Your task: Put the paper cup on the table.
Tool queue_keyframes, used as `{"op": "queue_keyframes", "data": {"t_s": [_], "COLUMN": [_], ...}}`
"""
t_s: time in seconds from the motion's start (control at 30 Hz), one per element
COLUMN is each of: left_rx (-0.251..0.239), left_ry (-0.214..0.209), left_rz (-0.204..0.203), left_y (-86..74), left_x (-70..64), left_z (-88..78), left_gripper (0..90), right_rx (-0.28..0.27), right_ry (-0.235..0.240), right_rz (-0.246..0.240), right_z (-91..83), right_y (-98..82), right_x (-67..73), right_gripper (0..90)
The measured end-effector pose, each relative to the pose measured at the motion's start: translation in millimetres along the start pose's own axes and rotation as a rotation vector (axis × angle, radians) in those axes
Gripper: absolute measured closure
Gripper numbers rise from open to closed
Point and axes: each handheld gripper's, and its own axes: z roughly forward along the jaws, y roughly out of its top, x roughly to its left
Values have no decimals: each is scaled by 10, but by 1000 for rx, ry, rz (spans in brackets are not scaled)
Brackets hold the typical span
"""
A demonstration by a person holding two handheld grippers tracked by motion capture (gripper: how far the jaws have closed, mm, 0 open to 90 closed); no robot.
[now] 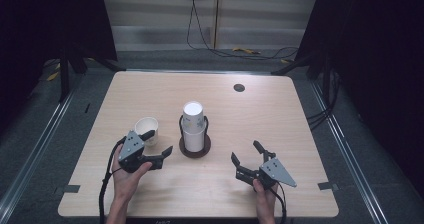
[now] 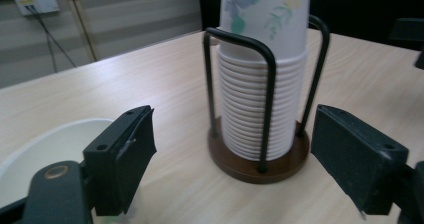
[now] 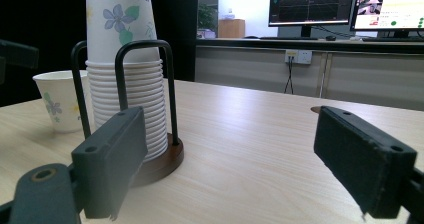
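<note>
Both hand-held grippers released: left hand-held gripper (image 1: 159, 145) beside loose cup (image 1: 146, 129), right hand-held gripper (image 1: 247, 157) apart on worktop (image 1: 280, 119). Cup stack (image 1: 193, 126) in holder (image 1: 195, 149), centre. Likely next: pull another cup.

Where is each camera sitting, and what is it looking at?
High view: above the table, looking down; both hands, left gripper and right gripper show.
Left gripper view: on the left gripper, facing the cup stack; its fingers show.
Right gripper view: on the right gripper, facing stack and single cup.
All share the stack.
</note>
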Motion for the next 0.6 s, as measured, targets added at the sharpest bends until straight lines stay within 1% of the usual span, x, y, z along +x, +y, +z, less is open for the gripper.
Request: {"op": "queue_keyframes", "data": {"t_s": [0.07,0.1,0.13,0.17,0.23,0.3,0.33,0.37,0.4,0.43,0.47,0.5,0.53,0.57,0.6], "left_rx": [-11,-12,-16,-16,-28,-25,-17,-21,-20,-22,-22,-28,-35,-58,-77], "left_ry": [-9,-17,-15,-15,-39,-20,-33,-52,-50,-33,-33,1,1,30,43], "left_rz": [-7,-11,-6,-6,-26,-17,-29,-40,-44,-28,-28,-9,-26,-5,-12], "left_y": [-67,-131,-166,-166,-212,-271,-293,-315,-326,-342,-342,-370,-399,-410,-419], "left_x": [-43,-79,-97,-97,-107,-141,-153,-149,-156,-171,-171,-179,-188,-210,-225], "left_z": [12,15,16,16,-4,-11,2,18,25,24,24,23,29,-2,-13], "left_gripper": [157,155,155,155,155,155,155,156,156,156,156,156,156,157,155], "right_rx": [0,1,1,1,1,-1,1,1,2,0,-1,-1,2,1,1], "right_ry": [0,-1,-1,-1,-1,0,-1,-1,-1,0,0,0,-1,-1,-1], "right_rz": [0,0,-1,-1,0,-1,1,1,0,0,-1,-1,1,1,0], "right_z": [0,-1,-1,-1,-1,1,-1,-1,-1,0,0,0,-1,-1,-1], "right_y": [0,0,0,0,0,0,0,0,0,0,0,0,0,0,1], "right_x": [0,0,-1,-1,0,-1,1,1,0,0,0,0,0,0,0], "right_gripper": [132,132,132,132,132,132,132,132,132,132,132,132,132,132,132]}}
